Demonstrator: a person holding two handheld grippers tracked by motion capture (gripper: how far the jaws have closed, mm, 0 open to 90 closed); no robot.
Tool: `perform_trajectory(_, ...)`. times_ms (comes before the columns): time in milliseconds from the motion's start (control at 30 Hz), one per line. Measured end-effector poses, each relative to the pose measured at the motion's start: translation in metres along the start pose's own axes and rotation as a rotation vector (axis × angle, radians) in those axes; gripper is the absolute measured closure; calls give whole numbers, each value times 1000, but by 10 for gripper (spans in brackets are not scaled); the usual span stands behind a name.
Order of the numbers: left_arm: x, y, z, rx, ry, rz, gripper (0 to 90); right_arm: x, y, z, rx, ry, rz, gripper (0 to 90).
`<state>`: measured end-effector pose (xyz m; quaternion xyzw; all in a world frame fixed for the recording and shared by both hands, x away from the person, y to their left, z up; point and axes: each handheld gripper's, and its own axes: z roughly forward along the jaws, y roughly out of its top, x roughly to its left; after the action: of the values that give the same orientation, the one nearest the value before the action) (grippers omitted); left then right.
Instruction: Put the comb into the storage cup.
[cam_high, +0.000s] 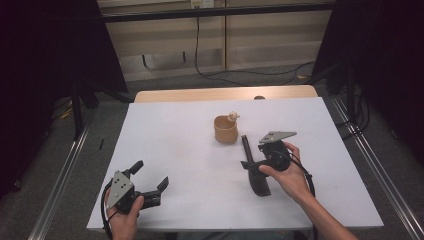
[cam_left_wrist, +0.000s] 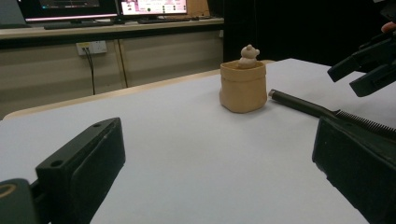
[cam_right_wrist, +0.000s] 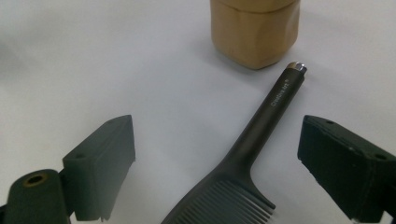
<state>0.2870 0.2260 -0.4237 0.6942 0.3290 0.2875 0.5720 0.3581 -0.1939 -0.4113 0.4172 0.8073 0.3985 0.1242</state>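
Nearest, at the front edge of the white-covered worktop (cam_high: 175, 150), a person's left hand holds the left tongs (cam_high: 150, 176), their two black jaws spread wide with nothing between them. In the left gripper view the same jaws rise at either side with bare white surface between.

To the right and a little farther in, the person's right hand holds the right tongs (cam_high: 250, 167) just above a black plastic comb with a long straight handle (cam_high: 252, 167). In the right gripper view these tongs (cam_right_wrist: 215, 154) are also spread wide; the comb (cam_right_wrist: 261, 140) lies flat on the worktop between the jaws, teeth end nearest the camera, handle running away, touching neither jaw.

Beyond the comb, near the middle of the worktop, stands a small tan pot with soft, folded-looking walls (cam_high: 225, 129), upright. The comb's silver-capped handle tip lies just beside its base, apart from it. A small pale bear-shaped figure (cam_left_wrist: 248, 53) peeks above the pot's far rim.
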Motion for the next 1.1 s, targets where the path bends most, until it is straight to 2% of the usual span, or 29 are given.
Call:
perform_trajectory(67, 0, 0, 0, -1, 0, -3, 26, -4, 4, 1, 45, 39, 27, 124)
perform_trajectory(100, 0, 0, 0, 1, 0, -2, 26, -5, 6, 2, 49, 53, 43, 120)
perform_trajectory(233, 0, 0, 0, 3, 0, 1, 26, -8, 11, 5, 50, 33, 53, 85)
perform_trajectory(400, 0, 0, 1, 6, -3, 1, 26, -11, 15, 13, 98, 12, 50, 39)
perform_trajectory(500, 0, 0, 1, 5, -5, 0, 26, -13, 16, 16, 109, 5, 51, 51)
perform_trajectory(600, 0, 0, 1, 5, -4, 0, 26, -15, 19, 19, 138, -12, 55, 59)
perform_trajectory(700, 0, 0, 0, 0, -2, 1, 26, -17, 21, 23, 182, 4, 73, 103)
perform_trajectory(933, 0, 0, 1, 4, -3, -1, 26, -22, 28, 31, 234, -26, 101, 122)
perform_trajectory(1033, 0, 0, 1, 1, -5, -1, 26, -24, 30, 34, 263, -30, 103, 177)
perform_trajectory(1100, 0, 0, 1, 2, -3, -3, 26, -24, 30, 35, 281, -37, 110, 168)
